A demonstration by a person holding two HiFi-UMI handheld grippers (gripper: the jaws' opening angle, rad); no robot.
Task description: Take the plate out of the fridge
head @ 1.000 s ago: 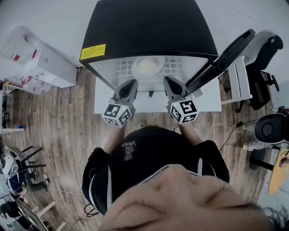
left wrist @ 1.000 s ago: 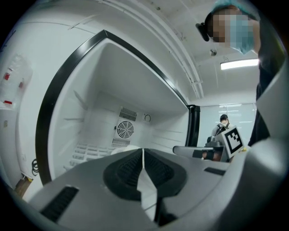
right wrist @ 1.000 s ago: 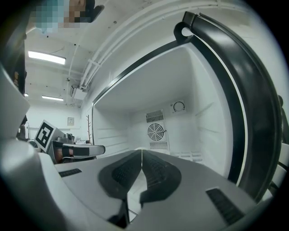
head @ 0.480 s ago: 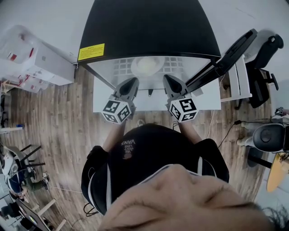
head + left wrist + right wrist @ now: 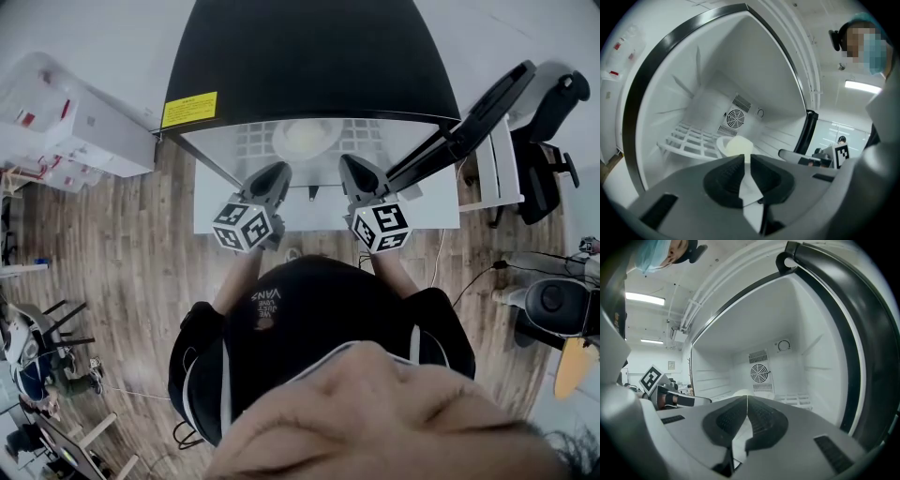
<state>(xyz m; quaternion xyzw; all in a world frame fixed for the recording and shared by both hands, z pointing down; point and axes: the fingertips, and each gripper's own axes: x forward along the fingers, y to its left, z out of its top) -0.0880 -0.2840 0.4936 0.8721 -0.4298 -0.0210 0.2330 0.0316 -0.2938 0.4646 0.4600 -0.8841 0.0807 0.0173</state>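
Two tools and one target at the mouth of an open fridge (image 5: 300, 66), read from left to right.

(a) At left, the left hand-held gripper (image 5: 275, 174) has its jaws pressed together with nothing between them. Its tips point into the white cavity, short of the wire shelf (image 5: 686, 139).

(b) At centre, the plate (image 5: 305, 137) lies flat on that shelf, deep in the cavity and just in front of the round fan (image 5: 736, 118) on the back wall. It sits between the lines of the two tools and is touched by neither.
- Stiffness: it appears to be a rigid, shallow, round dish, so it should keep its shape under a pinch.
- Weight: it is probably light to moderate.
- Surface: it looks smooth, so a hold on it is likely to slip.
- Material: this cannot be told. If it is ceramic, a knock against the shelf wires or the fridge frame could chip it.
- Hold: the near rim, or the left and right rims taken together, look like the best places, with one jaw under the lip and one on top. The gaps between the wires should let a lower jaw pass beneath the edge.
- Carrying: a grip from both sides would keep it level on the way out.

(c) At right, the right hand-held gripper (image 5: 349, 169) is likewise closed and empty, at about the same depth as its partner. Both would have to open before any hold is possible.

(d) At far right, the door (image 5: 469, 112) is swung wide and does not block the way out.
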